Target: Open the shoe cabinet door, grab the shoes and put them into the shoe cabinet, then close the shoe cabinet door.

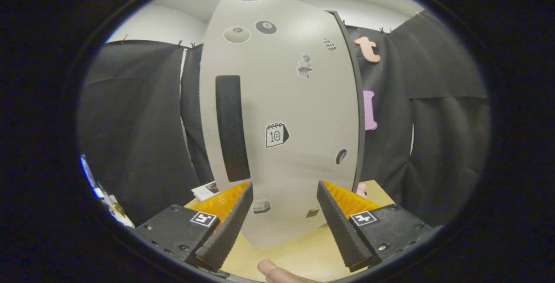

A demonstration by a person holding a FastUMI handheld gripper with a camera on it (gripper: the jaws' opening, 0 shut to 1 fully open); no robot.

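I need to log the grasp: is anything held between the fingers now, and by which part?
Nothing is held. The gripper is open, its fingers apart just in front of the shoe cabinet door.

shoe cabinet door (299, 114): pale grey, little stickers | handle (232, 127): black | worktop (299, 252): light wood | tool (284, 213): fingers spread apart

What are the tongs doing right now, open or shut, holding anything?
Tongs: open, holding nothing, fingers spread in front of the shoe cabinet door, its dark handle just beyond them.
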